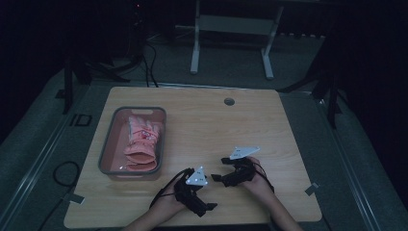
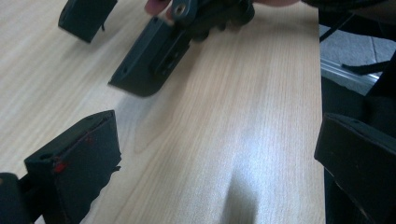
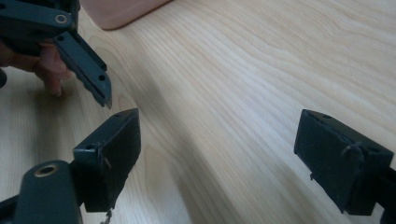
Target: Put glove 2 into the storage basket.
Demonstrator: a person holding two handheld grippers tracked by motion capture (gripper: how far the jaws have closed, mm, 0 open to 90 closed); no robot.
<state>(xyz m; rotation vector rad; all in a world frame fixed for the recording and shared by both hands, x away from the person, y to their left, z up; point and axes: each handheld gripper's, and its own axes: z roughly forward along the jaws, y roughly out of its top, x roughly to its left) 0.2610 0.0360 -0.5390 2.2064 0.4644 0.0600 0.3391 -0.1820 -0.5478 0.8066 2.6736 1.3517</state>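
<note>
Both my left gripper [image 1: 208,206] and right gripper [image 1: 217,178] rest spread and empty near the table's [image 1: 250,125] front edge, so I should reach left toward the pink gloves [image 1: 142,144] lying inside the grey bin [image 1: 107,144], approaching from above its rim.

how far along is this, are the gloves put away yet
Looks nearly done: the pink gloves already lie inside the grey bin at the table's left. Nothing is in hand; the left gripper and right gripper rest near the front edge, jaws open and empty. Nothing else lies on the table to pack.
</note>
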